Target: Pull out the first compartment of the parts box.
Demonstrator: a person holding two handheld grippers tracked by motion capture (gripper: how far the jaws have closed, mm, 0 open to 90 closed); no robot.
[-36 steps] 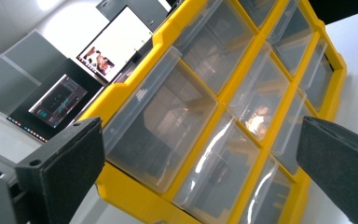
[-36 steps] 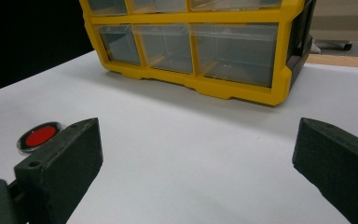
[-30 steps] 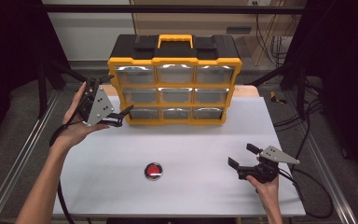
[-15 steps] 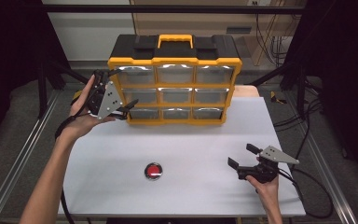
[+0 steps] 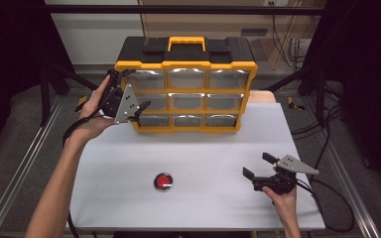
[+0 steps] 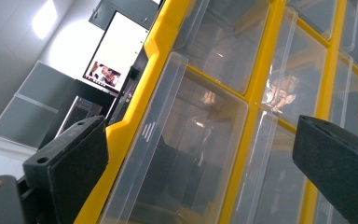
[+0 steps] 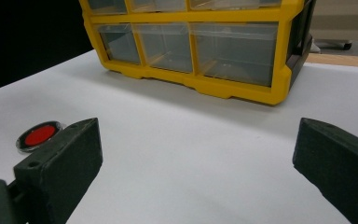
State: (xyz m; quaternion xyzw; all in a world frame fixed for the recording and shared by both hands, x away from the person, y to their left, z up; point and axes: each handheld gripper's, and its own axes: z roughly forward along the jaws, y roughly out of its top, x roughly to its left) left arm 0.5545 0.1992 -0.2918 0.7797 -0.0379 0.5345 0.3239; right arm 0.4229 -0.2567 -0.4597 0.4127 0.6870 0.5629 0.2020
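Left gripper [image 5: 138,110] jaws spread wide at the left column of clear drawers [image 6: 186,140] of the yellow organizer [image 5: 186,89], standing at the counter's [image 5: 129,163] far edge; right gripper [image 5: 257,166] released, near right corner; risk: jaws striking frame, shoving organizer.

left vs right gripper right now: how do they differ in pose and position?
The left gripper is raised off the table at the left edge of the drawer cabinet; the right gripper sits low near the table's front right, far from the cabinet. The left gripper faces the clear drawers close up; the right gripper faces across the table, the red button to its left. Both are open and hold nothing.
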